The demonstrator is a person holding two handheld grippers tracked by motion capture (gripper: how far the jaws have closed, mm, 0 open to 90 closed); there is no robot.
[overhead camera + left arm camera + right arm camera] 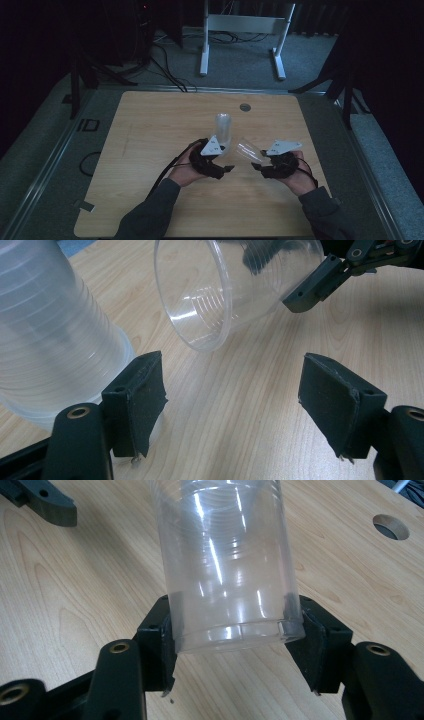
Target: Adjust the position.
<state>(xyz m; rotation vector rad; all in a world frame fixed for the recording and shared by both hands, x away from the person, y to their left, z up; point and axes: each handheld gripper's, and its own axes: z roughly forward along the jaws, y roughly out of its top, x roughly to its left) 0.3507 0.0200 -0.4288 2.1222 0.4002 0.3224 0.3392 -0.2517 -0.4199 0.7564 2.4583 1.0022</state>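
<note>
Right gripper (235, 645) has its jaws clamped on the base end of a single clear plastic cup (227, 565), one pad each side of the bottom rim, so it's def holding it. In the high view that cup (248, 149) sits tipped over, mouth pointing toward the left gripper (216, 161), held just above the bench w/ the right hand (295, 177) behind it. Left gripper (230, 405) jaws are spread wide w/ nothing but bare wood between them; the left pad sits right beside the bottom of a stack of clear cups (47, 340), looks like it's touching or nearly, can't tell for sure. That stack (223, 129) stands upside down roughly mid-bench, a bit toward the far edge, just past the left hand (187, 170). From the left gripper view the held cup (225, 290) hangs tilted, open mouth facing the camera, ribbed rings visible inside, very see-through, w/ the other gripper's black jaw tip on its side. Stuff around: light wood bench (150, 150), a round cable hole (244, 107) near the far edge, black cables (165, 175) trailing off the left gripper toward the near edge, grey three-cornered plates on top of both grippers. Beyond the far edge there's a white table frame (240, 35) on grey floor, room's pretty dark. Nothing's in between the tilted cup and the stack, they're just near each other, not touching.
</note>
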